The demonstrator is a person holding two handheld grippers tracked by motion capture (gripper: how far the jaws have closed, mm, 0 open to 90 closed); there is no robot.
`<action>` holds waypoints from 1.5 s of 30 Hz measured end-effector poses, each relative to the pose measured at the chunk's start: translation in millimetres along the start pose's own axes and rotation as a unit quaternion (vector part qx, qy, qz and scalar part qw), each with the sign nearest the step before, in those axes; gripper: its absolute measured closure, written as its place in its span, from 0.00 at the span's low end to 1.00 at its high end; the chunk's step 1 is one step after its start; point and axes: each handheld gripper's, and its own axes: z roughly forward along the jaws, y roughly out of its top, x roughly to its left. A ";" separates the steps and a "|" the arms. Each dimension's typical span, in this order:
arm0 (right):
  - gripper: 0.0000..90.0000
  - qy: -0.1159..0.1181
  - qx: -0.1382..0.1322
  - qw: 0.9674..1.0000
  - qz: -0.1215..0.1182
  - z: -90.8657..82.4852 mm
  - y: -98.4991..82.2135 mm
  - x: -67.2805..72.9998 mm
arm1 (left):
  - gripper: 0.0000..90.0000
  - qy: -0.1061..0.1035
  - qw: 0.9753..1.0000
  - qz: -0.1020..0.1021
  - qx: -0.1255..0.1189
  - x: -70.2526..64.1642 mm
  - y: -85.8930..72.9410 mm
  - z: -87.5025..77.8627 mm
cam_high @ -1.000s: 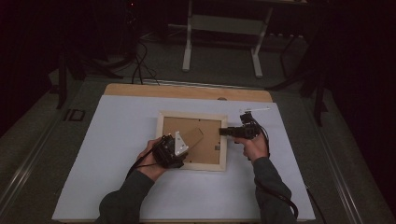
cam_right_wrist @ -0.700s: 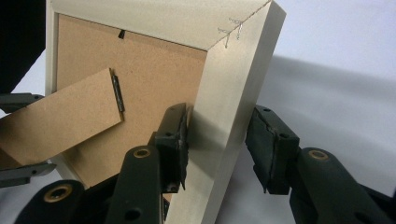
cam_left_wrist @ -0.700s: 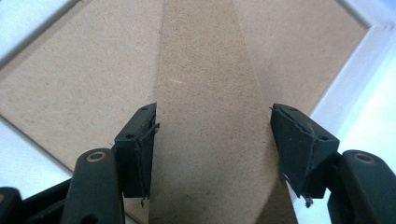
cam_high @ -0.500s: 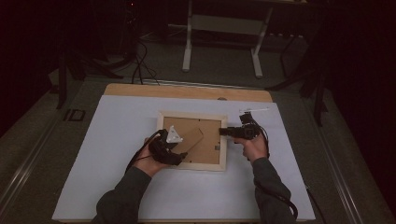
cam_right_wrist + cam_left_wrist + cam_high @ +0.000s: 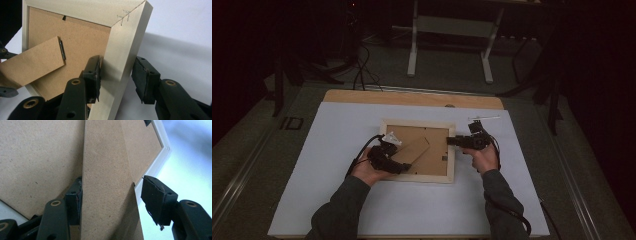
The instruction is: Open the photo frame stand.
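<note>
White sheeting covers the worktop (image 5: 337, 200), and near its middle a picture frame (image 5: 417, 175) lies face down, its cardboard stand (image 5: 412, 151) slanting from the hinge at the backing's centre down toward the near-left corner; that long axis runs straight into the left gripper (image 5: 399, 168), the nearer one, whose jaws have just been closing and straddle the stand, one pad (image 5: 75, 202) touching, the other clear. Right gripper (image 5: 451, 141) is half open around the frame's right rail without pinching it.
</note>
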 end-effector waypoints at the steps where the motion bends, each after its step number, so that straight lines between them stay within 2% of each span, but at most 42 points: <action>1: 0.65 0.000 0.000 1.000 0.000 0.0 0.0 0.0 | 0.46 0.000 1.000 0.000 0.000 0.0 0.0 0.0; 4: 0.65 -0.002 -0.002 1.000 -0.006 -1.6 -0.1 1.8 | 0.48 -0.006 1.000 -0.009 0.009 1.7 0.2 1.2; 7: 0.65 -0.003 -0.004 1.000 -0.010 -2.3 -0.3 2.6 | 0.48 -0.007 1.000 -0.009 0.013 1.9 0.1 1.7; 9: 0.65 -0.003 -0.006 1.000 -0.013 -3.1 -0.4 3.3 | 0.53 -0.004 1.000 -0.009 0.013 2.1 0.0 1.1; 11: 0.65 -0.004 -0.006 1.000 -0.015 -3.7 -0.4 3.8 | 0.54 -0.004 1.000 -0.006 0.011 1.8 0.0 0.4; 16: 0.65 -0.006 -0.011 1.000 -0.021 -5.5 -0.7 5.4 | 0.54 0.012 1.000 0.011 0.014 -2.6 1.1 0.6; 32: 0.66 -0.031 -0.033 0.998 -0.040 -17.6 3.7 10.1 | 0.56 0.041 0.999 0.032 0.004 -10.3 8.4 3.0; 36: 0.67 -0.040 -0.038 0.997 -0.046 -20.0 6.9 12.3 | 0.56 0.052 0.998 0.036 0.003 -11.2 11.1 4.2; 38: 0.67 -0.046 -0.042 0.997 -0.050 -21.5 8.5 13.7 | 0.56 0.065 0.997 0.042 0.005 -12.7 13.8 4.9; 45: 0.68 -0.055 -0.055 0.996 -0.053 -25.5 11.0 15.5 | 0.56 0.079 0.996 0.047 0.004 -14.7 18.4 6.1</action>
